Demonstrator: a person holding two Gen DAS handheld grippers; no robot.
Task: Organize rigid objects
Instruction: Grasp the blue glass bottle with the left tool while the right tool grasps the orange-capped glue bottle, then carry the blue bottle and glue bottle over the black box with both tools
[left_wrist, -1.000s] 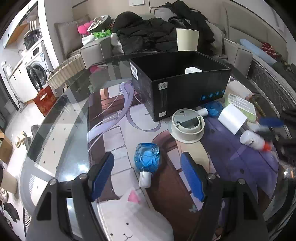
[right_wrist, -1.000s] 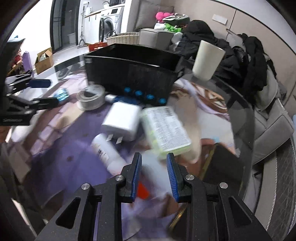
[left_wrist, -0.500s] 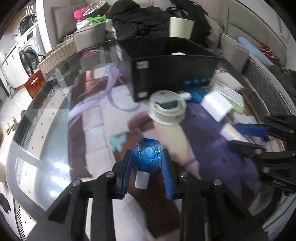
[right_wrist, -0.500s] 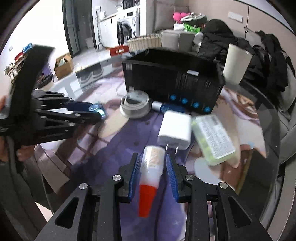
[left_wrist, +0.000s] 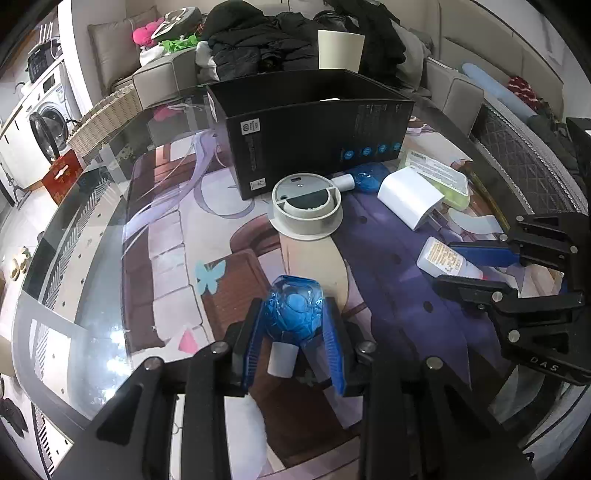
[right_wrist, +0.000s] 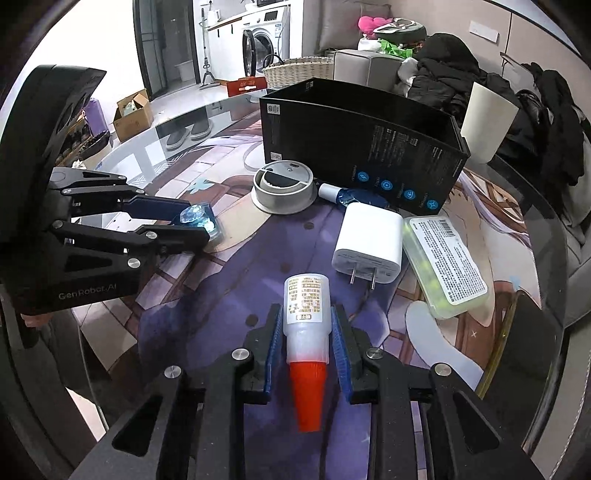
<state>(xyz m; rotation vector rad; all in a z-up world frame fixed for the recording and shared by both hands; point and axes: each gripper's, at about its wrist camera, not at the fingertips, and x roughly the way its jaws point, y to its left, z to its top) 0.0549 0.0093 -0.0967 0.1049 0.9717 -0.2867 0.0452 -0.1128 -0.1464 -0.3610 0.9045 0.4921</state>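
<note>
My left gripper (left_wrist: 295, 325) is shut on a blue faceted bottle (left_wrist: 293, 314) with a white cap, held just above the glass table; it also shows in the right wrist view (right_wrist: 195, 218). My right gripper (right_wrist: 306, 325) is shut on a white glue bottle (right_wrist: 306, 306) with a red cone tip, also seen in the left wrist view (left_wrist: 443, 258). An open black box (left_wrist: 314, 125) stands at the back of the table, with something white partly visible inside.
On the table lie a grey round device (left_wrist: 306, 206), a second blue bottle (left_wrist: 365, 177), a white charger plug (right_wrist: 369, 240) and a clear box of green pills (right_wrist: 447, 258). A cream cup (right_wrist: 484, 122) stands behind the black box.
My left gripper closed on the blue bottle and lifted it. My right gripper moved onto the glue bottle and closed on it.
</note>
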